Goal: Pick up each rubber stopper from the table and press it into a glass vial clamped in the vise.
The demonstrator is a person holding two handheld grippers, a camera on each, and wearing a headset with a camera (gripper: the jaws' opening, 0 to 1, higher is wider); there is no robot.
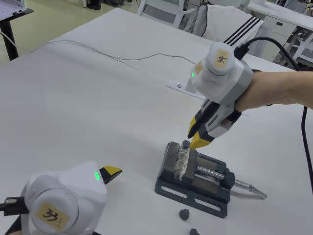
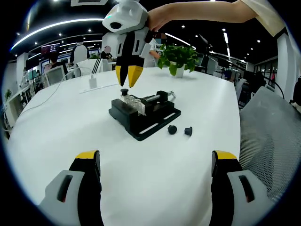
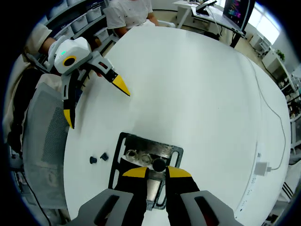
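The right gripper [image 1: 195,137], jaws nearly together and holding nothing, hovers just above a stopper [image 1: 186,144] seated on the vial [image 1: 183,159] in the vise [image 1: 195,188], probably to press it home, while the left gripper [image 2: 156,155] idles wide open near two spare stoppers [image 1: 184,214].

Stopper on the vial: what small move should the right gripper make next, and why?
Probably lower the right gripper onto the stopper and press straight down: it sits atop the vial clamped in the vise, seemingly not fully seated, and the nearly closed jaws hover close beside it.
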